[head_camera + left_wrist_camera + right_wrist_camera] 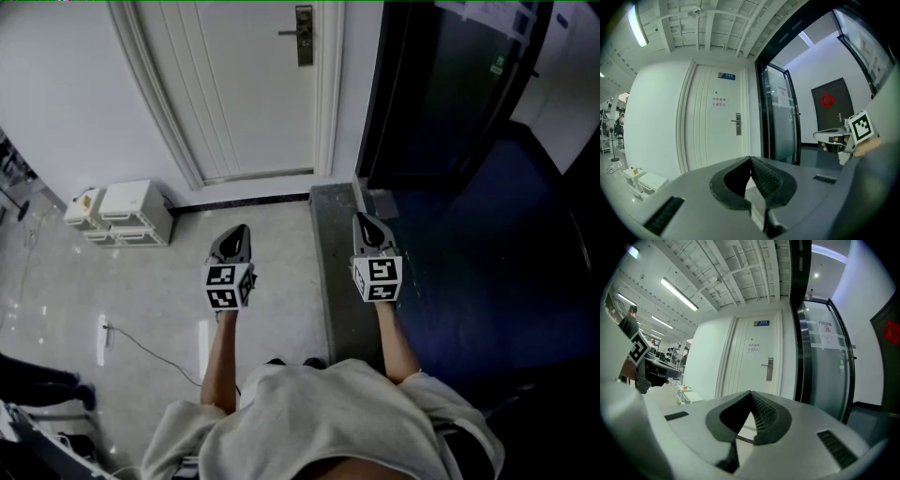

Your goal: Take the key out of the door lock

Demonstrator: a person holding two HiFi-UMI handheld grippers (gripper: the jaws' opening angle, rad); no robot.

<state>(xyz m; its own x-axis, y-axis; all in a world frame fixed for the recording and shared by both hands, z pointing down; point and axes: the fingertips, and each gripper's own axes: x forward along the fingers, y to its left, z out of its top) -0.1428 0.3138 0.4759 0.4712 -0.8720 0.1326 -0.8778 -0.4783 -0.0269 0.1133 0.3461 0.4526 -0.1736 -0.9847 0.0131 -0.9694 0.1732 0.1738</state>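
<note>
Jaws of left gripper (241, 230) and right gripper (362, 219) together, empty; likely light, stiff, slick key, too small to see at top-centre lock (305, 36), best pinched by its head.

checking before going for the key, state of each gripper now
left gripper: closed, holding nothing
right gripper: closed, holding nothing

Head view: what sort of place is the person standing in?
Probably an indoor hallway of an office or workshop building: a white door with a sign above its lock plate, a dark-framed glass door beside it, and ceiling tube lights.
</note>
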